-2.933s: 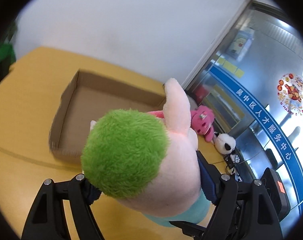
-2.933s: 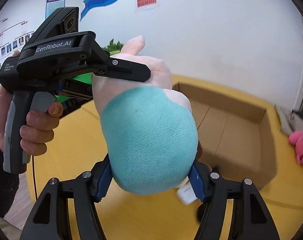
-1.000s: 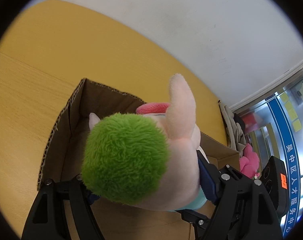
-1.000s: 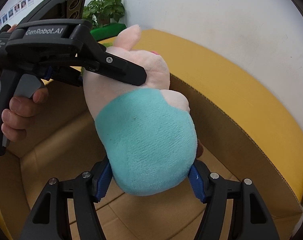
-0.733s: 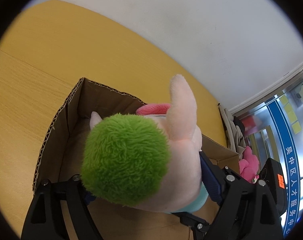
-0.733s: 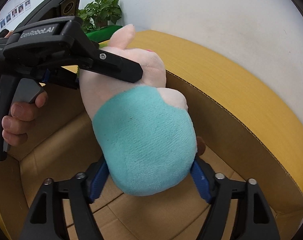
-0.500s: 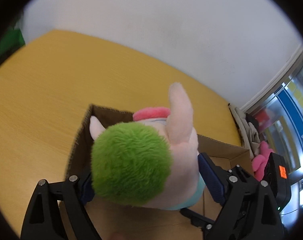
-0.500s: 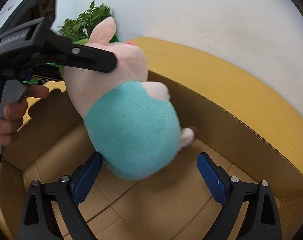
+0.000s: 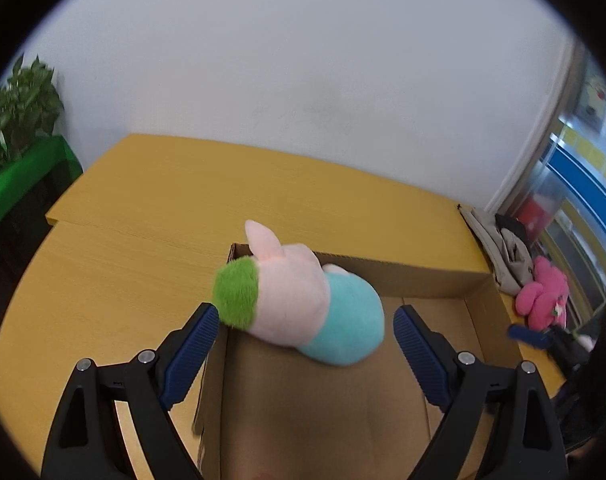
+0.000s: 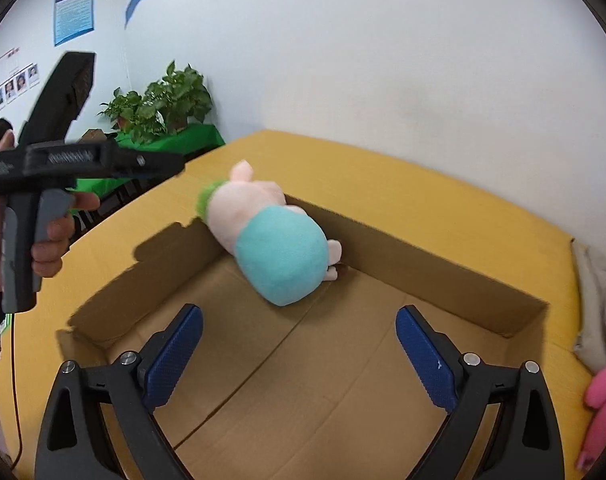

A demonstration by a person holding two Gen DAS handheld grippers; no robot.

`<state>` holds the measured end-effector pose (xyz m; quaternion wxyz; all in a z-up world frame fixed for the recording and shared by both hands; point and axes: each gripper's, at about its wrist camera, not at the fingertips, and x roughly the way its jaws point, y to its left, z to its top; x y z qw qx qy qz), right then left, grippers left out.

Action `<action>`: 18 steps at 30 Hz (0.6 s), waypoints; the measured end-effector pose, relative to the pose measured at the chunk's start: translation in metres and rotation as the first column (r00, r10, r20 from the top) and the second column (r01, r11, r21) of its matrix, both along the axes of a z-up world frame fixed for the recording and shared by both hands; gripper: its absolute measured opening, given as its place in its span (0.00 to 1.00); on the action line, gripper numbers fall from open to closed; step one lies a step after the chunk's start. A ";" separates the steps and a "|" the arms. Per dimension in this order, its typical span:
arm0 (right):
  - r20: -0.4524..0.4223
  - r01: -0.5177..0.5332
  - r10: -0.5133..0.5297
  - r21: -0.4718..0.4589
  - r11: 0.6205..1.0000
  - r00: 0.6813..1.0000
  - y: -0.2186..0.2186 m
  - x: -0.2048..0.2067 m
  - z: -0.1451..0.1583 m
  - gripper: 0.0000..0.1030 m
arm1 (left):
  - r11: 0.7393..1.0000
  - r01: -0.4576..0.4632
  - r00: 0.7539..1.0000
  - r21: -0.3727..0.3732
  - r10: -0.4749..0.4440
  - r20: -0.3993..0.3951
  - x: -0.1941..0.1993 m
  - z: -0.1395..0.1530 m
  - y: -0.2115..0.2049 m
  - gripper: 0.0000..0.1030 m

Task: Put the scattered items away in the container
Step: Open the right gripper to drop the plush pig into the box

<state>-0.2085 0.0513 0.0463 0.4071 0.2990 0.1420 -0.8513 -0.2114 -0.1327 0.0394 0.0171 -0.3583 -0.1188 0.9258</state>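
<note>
A pink plush toy (image 9: pixel 303 300) with a green tuft and teal body lies in the far left corner of the open cardboard box (image 9: pixel 443 276), leaning on the box wall; it also shows in the right wrist view (image 10: pixel 271 236). My left gripper (image 9: pixel 303 332) is open and empty just behind the toy. My right gripper (image 10: pixel 299 340) is open and empty above the box floor (image 10: pixel 303 392), short of the toy. The left gripper's body (image 10: pixel 83 160) shows at the left of the right wrist view.
A pink plush toy (image 9: pixel 543 296) lies on the yellow table (image 9: pixel 123 260) right of the box, also seen in the right wrist view (image 10: pixel 603 392). Grey cloth (image 9: pixel 499 248) lies by it. Potted plants (image 10: pixel 163 100) stand at the far left. A white wall backs the table.
Both grippers opened and let go of the pink plush toy, which dropped into the box's far corner. Both grippers pulled back and up from it.
</note>
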 end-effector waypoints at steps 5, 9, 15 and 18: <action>0.009 0.049 -0.048 -0.080 0.996 0.999 0.055 0.067 0.047 1.00 | 1.000 0.012 0.996 -0.026 -0.014 -0.088 0.067 0.012 0.024 0.87; 0.032 0.153 -0.151 -0.076 0.985 0.988 0.073 0.097 0.036 1.00 | 0.998 0.020 0.994 -0.067 -0.027 -0.110 0.103 0.005 0.054 0.87; 0.057 0.278 -0.277 -0.018 0.960 0.959 0.099 0.115 0.011 1.00 | 0.996 0.025 0.997 -0.091 -0.031 -0.070 0.115 -0.033 0.082 0.87; 0.053 0.324 -0.323 0.008 0.946 0.945 0.104 0.115 -0.004 1.00 | 0.997 0.030 0.999 -0.075 -0.032 -0.026 0.117 -0.058 0.085 0.87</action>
